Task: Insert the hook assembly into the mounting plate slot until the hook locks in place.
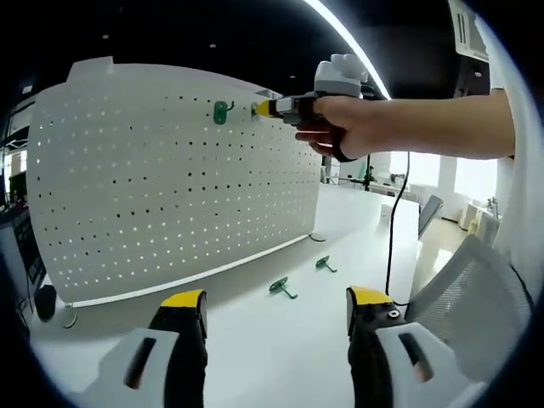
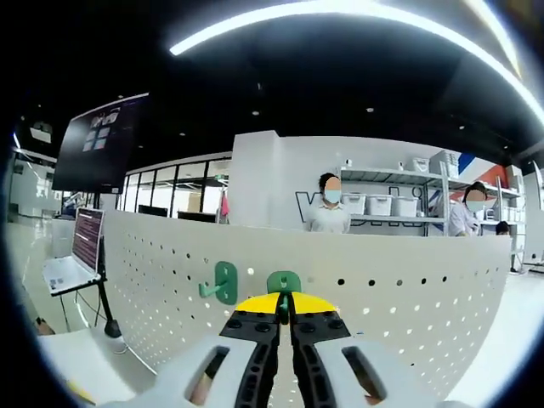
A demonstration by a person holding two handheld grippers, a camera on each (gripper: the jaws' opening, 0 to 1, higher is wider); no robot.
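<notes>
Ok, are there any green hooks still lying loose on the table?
Yes, the left gripper view shows two green hooks lying on the white table in front of the pegboard.

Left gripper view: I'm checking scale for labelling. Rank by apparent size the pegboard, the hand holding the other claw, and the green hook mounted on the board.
1. Pegboard, by far the largest.
2. Hand, though it is nearer the camera, so somewhat unsure.
3. Mounted green hook, smallest.
</notes>
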